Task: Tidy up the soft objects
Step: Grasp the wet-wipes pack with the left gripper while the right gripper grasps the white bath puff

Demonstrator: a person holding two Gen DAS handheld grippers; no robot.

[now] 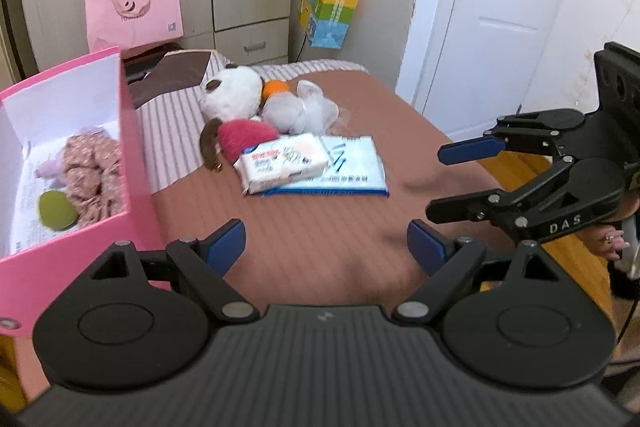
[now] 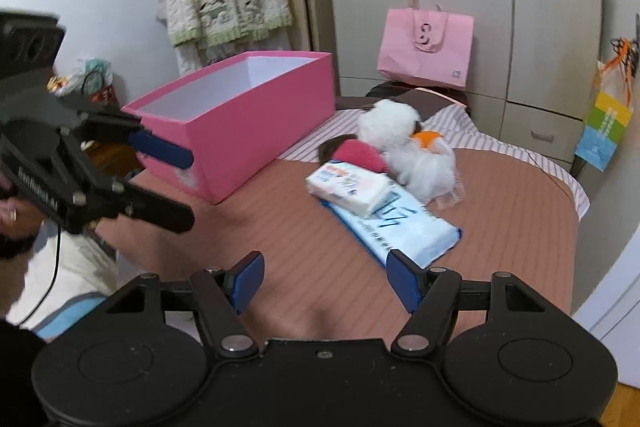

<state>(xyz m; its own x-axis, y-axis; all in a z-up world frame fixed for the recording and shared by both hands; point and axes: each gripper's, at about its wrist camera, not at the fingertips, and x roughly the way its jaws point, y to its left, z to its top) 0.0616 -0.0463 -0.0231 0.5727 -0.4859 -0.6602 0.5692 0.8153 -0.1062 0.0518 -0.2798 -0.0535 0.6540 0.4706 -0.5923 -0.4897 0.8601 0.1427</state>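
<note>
While two wipe packs (image 1: pixel 312 167) lie stacked, one box (image 1: pixel 132 155) stands.

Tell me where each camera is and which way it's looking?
Left wrist: sits on the left tongs, looks across the bed at the toys, wipes and pink box; its own open fingers show, with the right tongs alongside.
Right wrist: sits on the right tongs, looks the same way; the left tongs show.
Shared: bed, box, toys, wipes, pink bag.

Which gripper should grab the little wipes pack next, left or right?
Probably the right gripper: the small wipes pack lies nearer its open jaws. The left gripper sits beside the pink box.
</note>
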